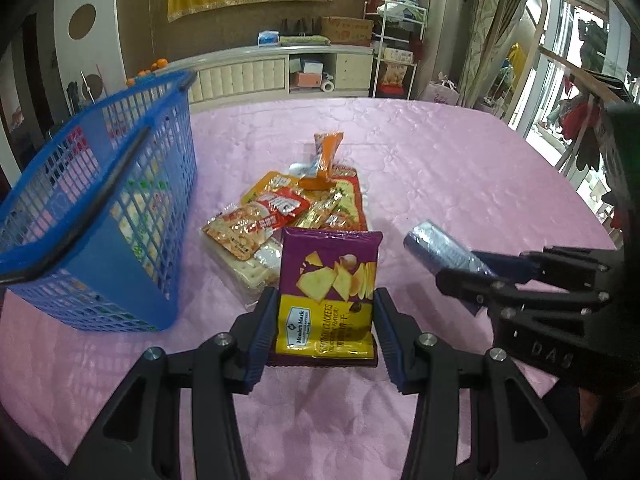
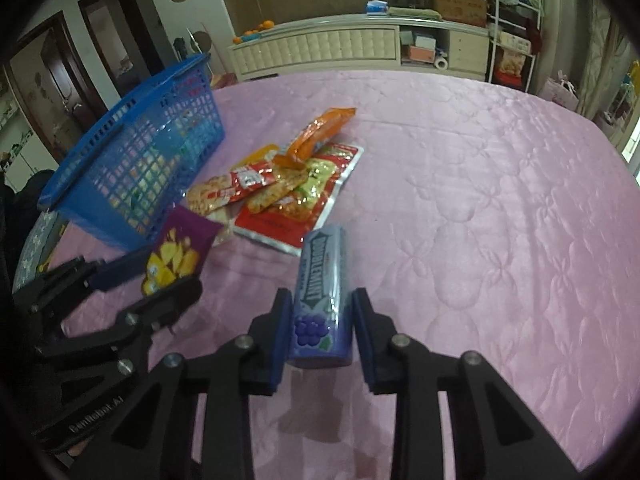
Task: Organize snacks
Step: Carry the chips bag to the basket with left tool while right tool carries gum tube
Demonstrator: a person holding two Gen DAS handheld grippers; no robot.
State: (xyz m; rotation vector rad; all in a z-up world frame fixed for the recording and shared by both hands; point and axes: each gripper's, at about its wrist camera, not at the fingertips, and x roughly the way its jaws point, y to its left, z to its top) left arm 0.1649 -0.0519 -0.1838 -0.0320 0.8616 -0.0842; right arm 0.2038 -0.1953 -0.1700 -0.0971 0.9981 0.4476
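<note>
I am gripping a purple cracker packet (image 1: 328,300) in my left claw (image 1: 326,320) and a blue gum canister (image 2: 322,300) in my right claw (image 2: 320,322), both raised just over the pink table cover (image 2: 480,200). The blue basket (image 1: 120,208) to my left is already holding some snacks. I am judging the job about half done, since a pile of packets (image 1: 288,216) is waiting beside it.

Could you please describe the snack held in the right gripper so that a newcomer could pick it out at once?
Start from the blue basket on the pink cloth, then pass the heap of flat foil packets beside it. Nearer the camera, the right gripper is closed on the Doublemint tube. It alone is a blue-grey cylinder, with purple berries printed at one end.
</note>
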